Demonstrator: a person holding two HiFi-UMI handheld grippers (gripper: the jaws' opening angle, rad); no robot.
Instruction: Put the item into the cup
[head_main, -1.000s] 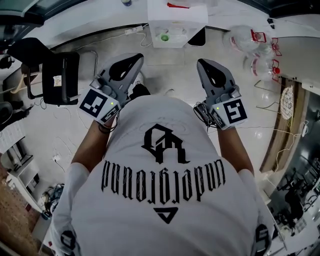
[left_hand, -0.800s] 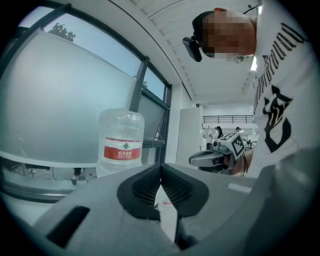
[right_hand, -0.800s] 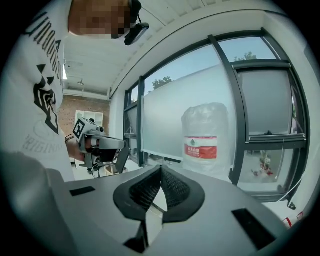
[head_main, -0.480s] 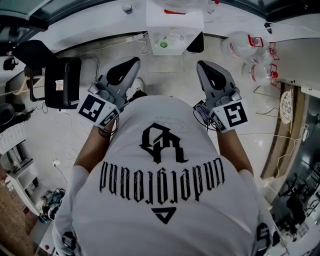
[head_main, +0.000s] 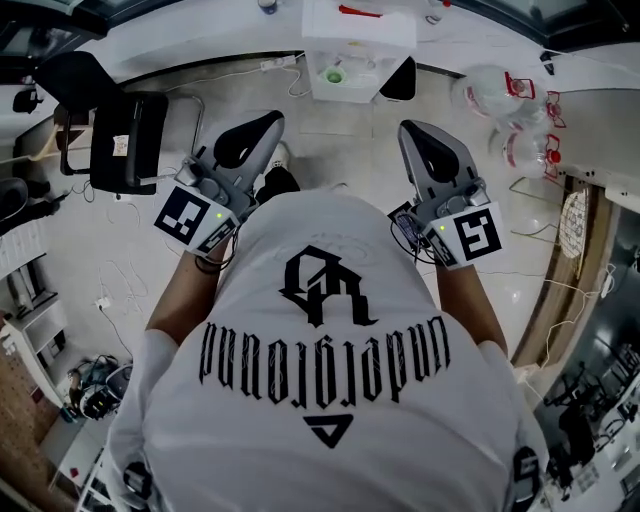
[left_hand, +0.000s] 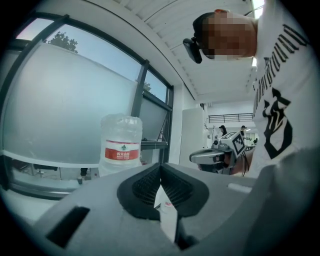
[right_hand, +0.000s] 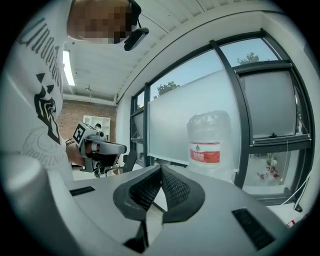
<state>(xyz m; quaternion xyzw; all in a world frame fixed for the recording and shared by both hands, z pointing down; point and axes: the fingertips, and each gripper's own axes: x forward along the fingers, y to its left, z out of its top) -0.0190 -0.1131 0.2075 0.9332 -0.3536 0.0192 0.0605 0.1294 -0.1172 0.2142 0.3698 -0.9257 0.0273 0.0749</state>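
In the head view I hold both grippers in front of my chest, jaws pointing away from me over the floor. My left gripper (head_main: 264, 124) is shut with nothing in it, its pads meeting at the tips (left_hand: 161, 168). My right gripper (head_main: 418, 131) is shut and empty too (right_hand: 161, 169). Ahead of them stands a small white table (head_main: 375, 60) with a small green round thing (head_main: 333, 75) on it, too small to tell what it is. A thin red item (head_main: 357, 11) lies further back. Both are well beyond the jaws.
Two large clear water bottles (head_main: 490, 82) lie on the floor at the right; a water bottle also shows in each gripper view (left_hand: 121, 144) (right_hand: 210, 142). A black chair (head_main: 125, 140) stands left. Cables run over the pale floor (head_main: 345, 160). Big windows lie ahead.
The head view has swayed slightly, so the table and chair shift a little. Both grippers stay shut and in about the same places at my chest.
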